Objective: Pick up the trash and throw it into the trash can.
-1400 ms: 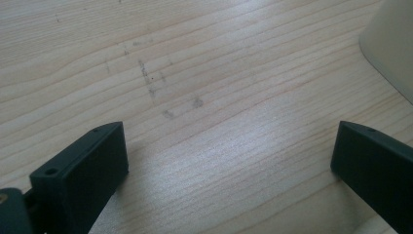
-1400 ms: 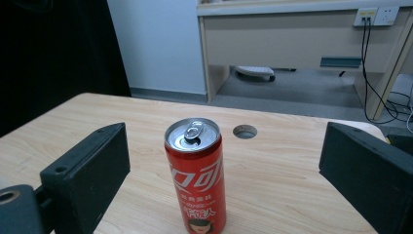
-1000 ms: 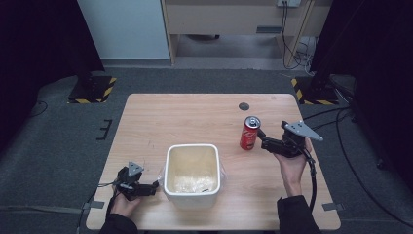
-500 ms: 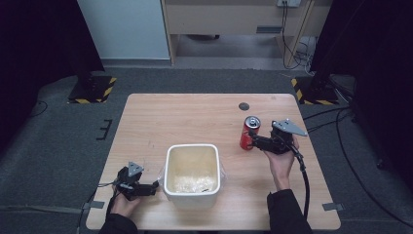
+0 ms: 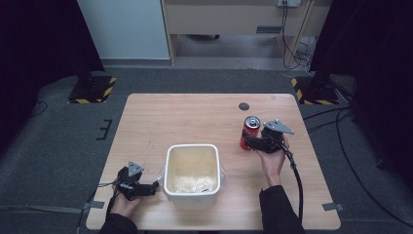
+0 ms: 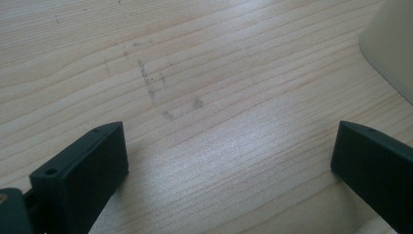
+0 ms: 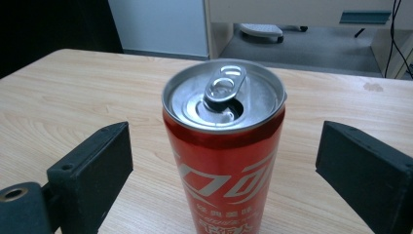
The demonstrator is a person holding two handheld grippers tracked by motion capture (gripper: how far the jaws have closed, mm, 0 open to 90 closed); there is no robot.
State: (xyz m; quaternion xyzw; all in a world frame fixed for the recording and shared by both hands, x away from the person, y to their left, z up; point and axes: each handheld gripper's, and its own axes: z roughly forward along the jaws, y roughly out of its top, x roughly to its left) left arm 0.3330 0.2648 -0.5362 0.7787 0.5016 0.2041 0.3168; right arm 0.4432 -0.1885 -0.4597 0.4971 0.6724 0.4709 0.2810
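While the right gripper (image 7: 224,161) stands with its jaws spread wide, a red can (image 7: 225,146) sits upright between them, touching neither; its tab is lifted and the mouth is open, contents not visible. Seen from above, the can (image 5: 250,132) rests on the wooden table (image 5: 195,117) toward its right side. At the near left, the left gripper (image 6: 229,161) also gapes wide over bare wood, just beside a white square bin (image 5: 191,152) holding pale material on its bottom.
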